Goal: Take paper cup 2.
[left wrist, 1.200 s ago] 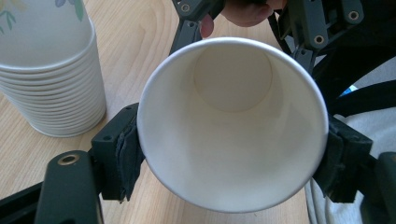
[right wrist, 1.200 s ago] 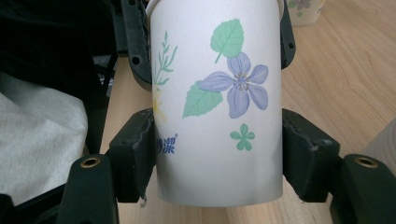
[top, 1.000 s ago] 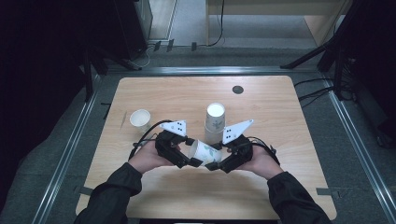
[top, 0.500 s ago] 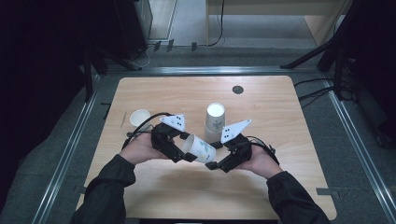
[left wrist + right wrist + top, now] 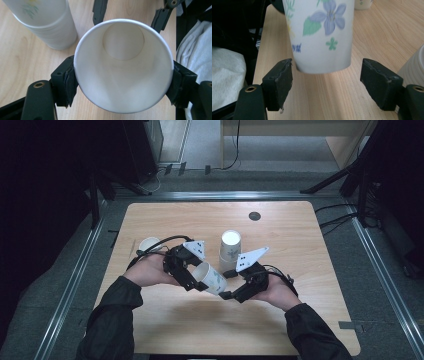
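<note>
A white paper cup (image 5: 212,277) with a flower print lies on its side in the air above the wooden table (image 5: 310,245). My left gripper (image 5: 196,280) is shut on its rim. In the left gripper view both pads press the rim of the cup (image 5: 123,65), whose mouth faces the camera. My right gripper (image 5: 227,284) is at the cup's base with its jaws having just been opening. In the right gripper view the cup (image 5: 322,32) hangs between the spread pads (image 5: 280,77) without touching them.
A stack of upturned paper cups (image 5: 230,247) stands just behind both grippers, close by in the left gripper view as cups (image 5: 47,22). A single cup (image 5: 149,244) stands left, behind my left hand. A dark round hole (image 5: 254,216) sits in the tabletop's far part.
My right gripper's jaws have spread and let go of the cup's base. My left gripper has lifted the cup a little, up and leftward.
</note>
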Tool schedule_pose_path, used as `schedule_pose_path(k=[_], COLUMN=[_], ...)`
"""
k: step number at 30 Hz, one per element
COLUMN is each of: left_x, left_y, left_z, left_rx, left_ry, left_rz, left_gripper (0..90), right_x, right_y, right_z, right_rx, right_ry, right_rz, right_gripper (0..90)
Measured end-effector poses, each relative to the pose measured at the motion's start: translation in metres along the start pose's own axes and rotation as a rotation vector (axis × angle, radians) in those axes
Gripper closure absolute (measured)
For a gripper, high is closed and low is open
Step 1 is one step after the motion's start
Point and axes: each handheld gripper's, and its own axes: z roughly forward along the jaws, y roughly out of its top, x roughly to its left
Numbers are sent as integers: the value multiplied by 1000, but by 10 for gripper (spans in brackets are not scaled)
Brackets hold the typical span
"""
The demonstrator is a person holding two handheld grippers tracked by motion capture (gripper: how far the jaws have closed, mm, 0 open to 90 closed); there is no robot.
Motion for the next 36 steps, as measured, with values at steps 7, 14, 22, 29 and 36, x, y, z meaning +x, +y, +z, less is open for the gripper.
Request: schedule_pose_path(k=[7, 14, 22, 29, 36], left_x=[-1, -6, -10, -9, -7], left_y=[0, 3, 6, 4, -2], left_z=[13, 21, 28, 28, 23], left_rx=[50, 57, 53, 33, -43], left_ry=[-26, -38, -31, -19, -9], left_rz=[-15, 1, 23, 39, -7], left_gripper=[241, 241, 240, 219, 95], right_x=[4, 8, 11, 11, 10], right_y=[0, 1, 1, 1, 1], right_z=[8, 17, 22, 22, 15], right_rx=[26, 34, 52, 58, 34], right_ry=[16, 28, 42, 29, 17], right_rz=[-13, -31, -37, -51, -48], right_gripper=[262, 296, 327, 346, 345])
